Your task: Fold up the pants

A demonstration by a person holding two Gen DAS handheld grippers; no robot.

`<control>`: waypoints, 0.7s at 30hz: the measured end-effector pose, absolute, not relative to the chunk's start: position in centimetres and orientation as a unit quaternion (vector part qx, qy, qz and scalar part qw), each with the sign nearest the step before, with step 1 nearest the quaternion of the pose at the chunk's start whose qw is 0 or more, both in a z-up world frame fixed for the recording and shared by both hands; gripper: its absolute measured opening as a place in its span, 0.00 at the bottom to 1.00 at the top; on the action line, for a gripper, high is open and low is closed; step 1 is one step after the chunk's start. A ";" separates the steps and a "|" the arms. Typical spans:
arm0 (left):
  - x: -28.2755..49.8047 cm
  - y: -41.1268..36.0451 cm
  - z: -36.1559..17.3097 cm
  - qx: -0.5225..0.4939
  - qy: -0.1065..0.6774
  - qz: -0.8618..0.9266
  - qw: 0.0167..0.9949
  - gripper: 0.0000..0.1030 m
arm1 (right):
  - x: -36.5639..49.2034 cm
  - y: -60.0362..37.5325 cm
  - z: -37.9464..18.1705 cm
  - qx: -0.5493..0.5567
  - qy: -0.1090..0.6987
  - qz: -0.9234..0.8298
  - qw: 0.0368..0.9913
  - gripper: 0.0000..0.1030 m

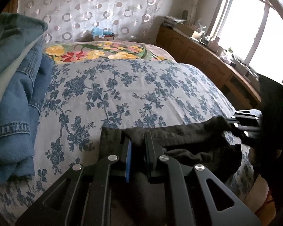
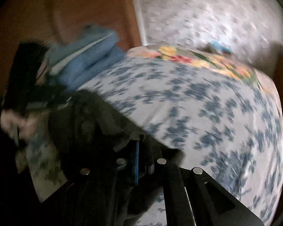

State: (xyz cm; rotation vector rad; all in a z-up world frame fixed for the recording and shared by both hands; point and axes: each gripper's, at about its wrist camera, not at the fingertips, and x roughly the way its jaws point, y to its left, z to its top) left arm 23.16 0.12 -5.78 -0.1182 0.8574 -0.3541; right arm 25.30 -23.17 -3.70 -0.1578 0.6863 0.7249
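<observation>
A: What takes up most of the room here?

B: The bed (image 1: 141,94), under a blue-flowered sheet (image 1: 122,86). Most of its middle lies bare, right up to the flowered blanket (image 1: 103,51) at the far end. Its right edge drops off towards a wooden cabinet (image 1: 198,56) under the window (image 1: 254,28); a patterned curtain (image 1: 94,9) closes off the far side.

A: And the left side?

B: A heap of blue denim (image 1: 15,94) crowds the left edge, so the free space runs from the centre towards the right.

A: Where are the pants?

B: The dark pants (image 1: 188,141) lie bunched at the near edge of the bed, stretched between the two tools.

A: How do the tools stand?

B: The left gripper (image 1: 137,141) has its jaws nearly together, pinching a fold of the dark cloth. The right gripper (image 2: 139,145) is closed too, with the same cloth caught in it, though its own view is blurred and dim. From the left view it shows at the far right (image 1: 241,124), meeting the cloth's other end.

A: Any writing or labels?

B: A small box (image 1: 103,35) by the curtain carries a label, too small to read.
</observation>
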 end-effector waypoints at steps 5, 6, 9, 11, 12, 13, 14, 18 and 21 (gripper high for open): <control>22.9 -0.2 -5.0 -0.062 0.413 -0.182 0.890 0.20 | 26.4 -24.0 -4.8 -0.065 0.361 0.292 0.883 0.04; 22.7 -0.3 -4.6 -0.062 0.407 -0.186 0.892 0.24 | 26.3 -23.9 -4.7 -0.067 0.360 0.287 0.885 0.04; 22.0 -0.1 -3.3 -0.064 0.387 -0.188 0.900 0.47 | 26.0 -23.8 -4.4 -0.077 0.354 0.272 0.891 0.16; 21.6 0.1 -2.5 -0.064 0.378 -0.192 0.903 0.48 | 25.8 -23.9 -4.0 -0.079 0.347 0.266 0.896 0.20; 21.4 0.2 -2.2 -0.063 0.374 -0.192 0.905 0.48 | 25.5 -24.1 -3.8 -0.077 0.343 0.264 0.898 0.24; 21.0 0.4 -1.9 -0.064 0.370 -0.190 0.907 0.48 | 25.0 -24.2 -3.5 -0.077 0.339 0.259 0.901 0.27; 20.7 0.6 -1.8 -0.066 0.368 -0.189 0.908 0.48 | 24.3 -24.4 -3.1 -0.078 0.333 0.252 0.905 0.27; 19.7 1.1 -2.6 -0.066 0.378 -0.189 0.904 0.48 | 22.1 -25.5 -2.0 -0.067 0.320 0.254 0.910 0.29; 19.1 1.3 -3.7 -0.065 0.389 -0.184 0.900 0.48 | 20.2 -25.5 -1.7 -0.070 0.313 0.264 0.909 0.30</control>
